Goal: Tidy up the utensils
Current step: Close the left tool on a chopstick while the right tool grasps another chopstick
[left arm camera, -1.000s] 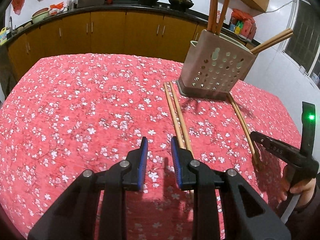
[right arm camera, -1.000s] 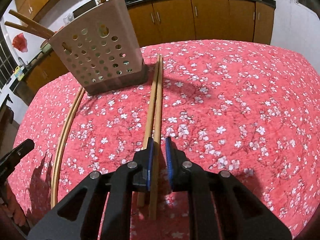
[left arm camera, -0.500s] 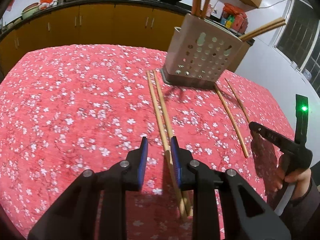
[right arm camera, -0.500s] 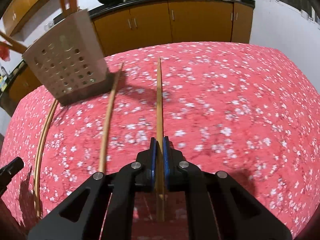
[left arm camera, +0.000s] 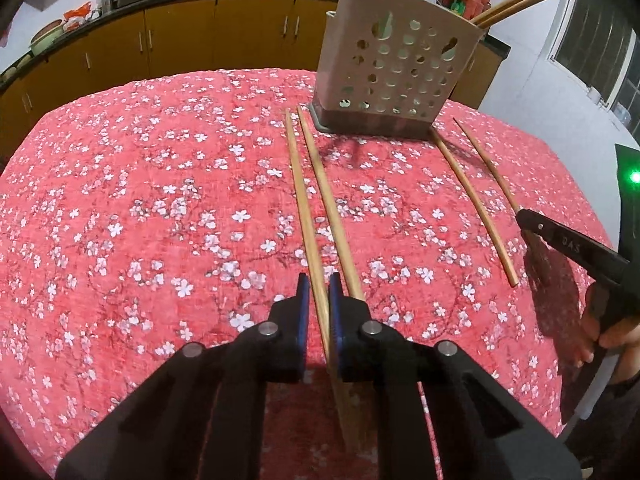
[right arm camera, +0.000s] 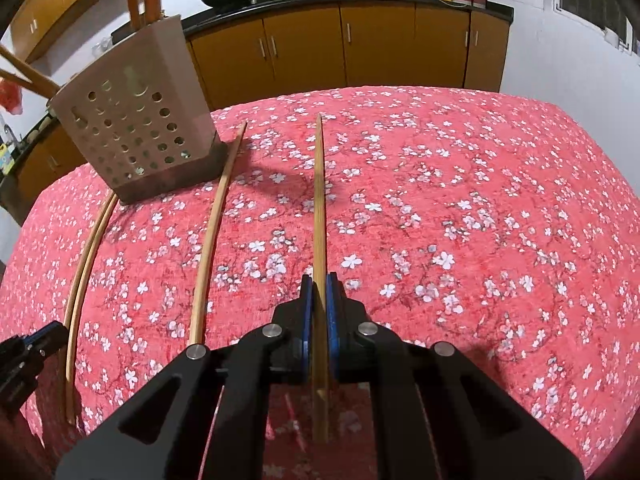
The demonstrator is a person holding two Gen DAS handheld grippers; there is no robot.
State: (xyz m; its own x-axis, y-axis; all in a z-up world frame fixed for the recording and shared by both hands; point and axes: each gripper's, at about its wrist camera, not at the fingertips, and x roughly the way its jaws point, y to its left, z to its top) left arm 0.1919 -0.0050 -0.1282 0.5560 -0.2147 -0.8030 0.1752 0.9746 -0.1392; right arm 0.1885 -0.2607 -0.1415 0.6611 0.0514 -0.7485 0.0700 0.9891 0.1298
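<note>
A beige perforated utensil holder stands at the far side of the red floral tablecloth with several chopsticks in it. In the left wrist view my left gripper has its jaws closing on the left chopstick of a pair. Its mate runs under the right finger. My right gripper is shut on a thin chopstick that points away from me, and it also shows at the left view's right edge. A loose chopstick lies beside it.
The left pair of chopsticks curves along the cloth near my left gripper's tip. Wooden cabinets with woks on the counter line the back wall. A hand grips the right tool's handle. The cloth stretches wide to the left.
My left gripper has moved forward and down over the left chopstick, and its jaws have narrowed around it. The right gripper closed on one chopstick and drew it away from its mate.
</note>
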